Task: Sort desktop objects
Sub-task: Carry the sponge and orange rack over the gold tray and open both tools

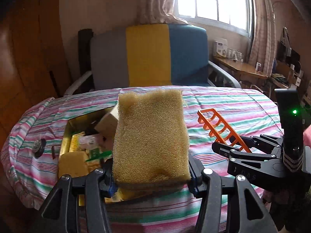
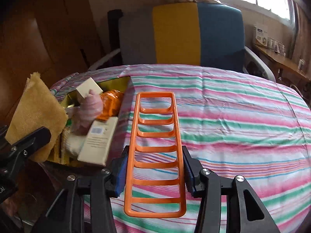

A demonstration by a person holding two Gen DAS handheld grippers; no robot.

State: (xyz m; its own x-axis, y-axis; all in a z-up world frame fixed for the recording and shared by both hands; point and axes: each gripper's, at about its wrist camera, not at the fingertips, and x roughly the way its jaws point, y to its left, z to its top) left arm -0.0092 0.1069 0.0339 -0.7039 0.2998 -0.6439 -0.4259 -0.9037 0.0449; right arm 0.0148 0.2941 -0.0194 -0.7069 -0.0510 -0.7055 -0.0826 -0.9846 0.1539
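Note:
My left gripper [image 1: 151, 176] is shut on a yellow sponge [image 1: 150, 137] and holds it upright above the near edge of a gold box [image 1: 67, 136] full of items. The sponge also shows at the left of the right wrist view [image 2: 35, 112]. My right gripper [image 2: 155, 176] is shut on an orange plastic ladder-shaped rack [image 2: 155, 151], held above the striped tablecloth [image 2: 233, 126]. The rack [image 1: 219, 130] and right gripper [image 1: 233, 151] show at the right of the left wrist view, to the right of the sponge.
The gold box [image 2: 126, 104] holds cream cartons [image 2: 97, 141], an orange packet [image 2: 111, 103] and a pink wrapped item [image 2: 90, 108]. A small dark round object [image 1: 38, 145] lies on the cloth left of the box. A grey, yellow and blue chair [image 1: 149, 56] stands behind the table.

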